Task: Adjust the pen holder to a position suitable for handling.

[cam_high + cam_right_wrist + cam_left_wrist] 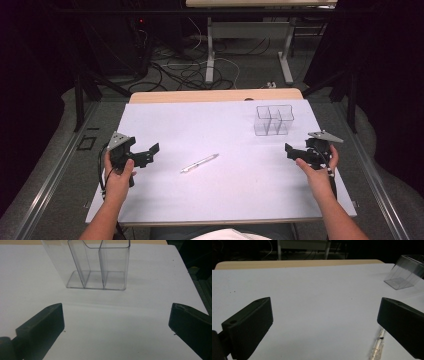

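Two grippers, one in each hand, both sitting low over the white table near the person's edge. Left gripper is at about 9 o'clock from the table's middle, jaws spread as wide as they go, nothing between them. Right gripper is over at 3 o'clock, same deal, wide open and holding nothing. Between them, a bit closer to the left one, a clear pen lies flat on the table, tip aimed toward 2 o'clock; in the left gripper view it's just by the right-hand jaw, not touching as far as I can tell. Farther back at 1 o'clock stands a clear plastic organizer with upright compartments, straight ahead of the right gripper, well apart from it
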Action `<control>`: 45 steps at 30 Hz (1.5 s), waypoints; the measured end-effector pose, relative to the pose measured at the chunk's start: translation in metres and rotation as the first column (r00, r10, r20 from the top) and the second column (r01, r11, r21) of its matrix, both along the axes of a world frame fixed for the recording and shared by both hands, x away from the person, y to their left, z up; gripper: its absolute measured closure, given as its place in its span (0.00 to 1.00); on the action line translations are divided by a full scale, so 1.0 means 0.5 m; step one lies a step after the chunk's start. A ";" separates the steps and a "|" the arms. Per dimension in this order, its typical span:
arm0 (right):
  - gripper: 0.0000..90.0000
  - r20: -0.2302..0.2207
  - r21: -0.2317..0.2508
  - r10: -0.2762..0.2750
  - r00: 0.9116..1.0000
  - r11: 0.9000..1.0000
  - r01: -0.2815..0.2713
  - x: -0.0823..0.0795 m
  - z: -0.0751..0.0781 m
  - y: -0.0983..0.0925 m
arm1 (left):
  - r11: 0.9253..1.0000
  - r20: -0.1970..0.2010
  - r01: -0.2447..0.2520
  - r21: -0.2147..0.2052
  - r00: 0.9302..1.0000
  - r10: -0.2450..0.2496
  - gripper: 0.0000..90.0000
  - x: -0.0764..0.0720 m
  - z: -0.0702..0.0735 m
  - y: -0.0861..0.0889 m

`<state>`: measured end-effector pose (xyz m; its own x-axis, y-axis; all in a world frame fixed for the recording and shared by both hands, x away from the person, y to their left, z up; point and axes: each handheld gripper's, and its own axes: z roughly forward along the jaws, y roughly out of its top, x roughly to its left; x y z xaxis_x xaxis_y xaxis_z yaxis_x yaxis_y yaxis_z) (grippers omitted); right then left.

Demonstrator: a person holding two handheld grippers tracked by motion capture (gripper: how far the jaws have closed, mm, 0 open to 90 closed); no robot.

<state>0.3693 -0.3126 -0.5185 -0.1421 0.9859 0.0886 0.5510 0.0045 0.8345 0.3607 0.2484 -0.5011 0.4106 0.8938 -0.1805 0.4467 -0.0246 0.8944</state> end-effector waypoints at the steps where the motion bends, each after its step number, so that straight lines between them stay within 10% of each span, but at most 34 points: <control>1: 0.00 -0.008 0.002 -0.001 1.000 1.000 0.001 0.001 -0.001 0.000 | 1.000 -0.007 -0.004 0.011 1.000 0.004 0.00 0.001 -0.001 0.001; 17: 0.01 -0.011 -0.053 0.006 1.000 0.999 -0.006 0.023 0.013 0.009 | 0.994 -0.088 -0.069 0.085 0.993 0.077 0.00 0.000 -0.016 0.010; 27: 0.16 -0.004 -0.086 0.017 1.000 0.996 -0.017 0.059 0.091 0.002 | 0.990 -0.142 -0.087 0.112 0.985 0.103 0.00 0.011 -0.027 0.010; 45: 0.40 -0.181 -0.108 0.008 0.983 0.994 -0.028 0.191 0.167 0.028 | 0.993 -0.151 -0.065 0.103 0.985 0.081 0.00 0.013 -0.029 0.008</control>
<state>0.4646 -0.2984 -0.4351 -0.1518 0.9884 0.0056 0.6912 0.1021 0.7154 0.3673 0.2522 -0.5156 0.3175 0.9367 -0.1476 0.5831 -0.0701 0.8094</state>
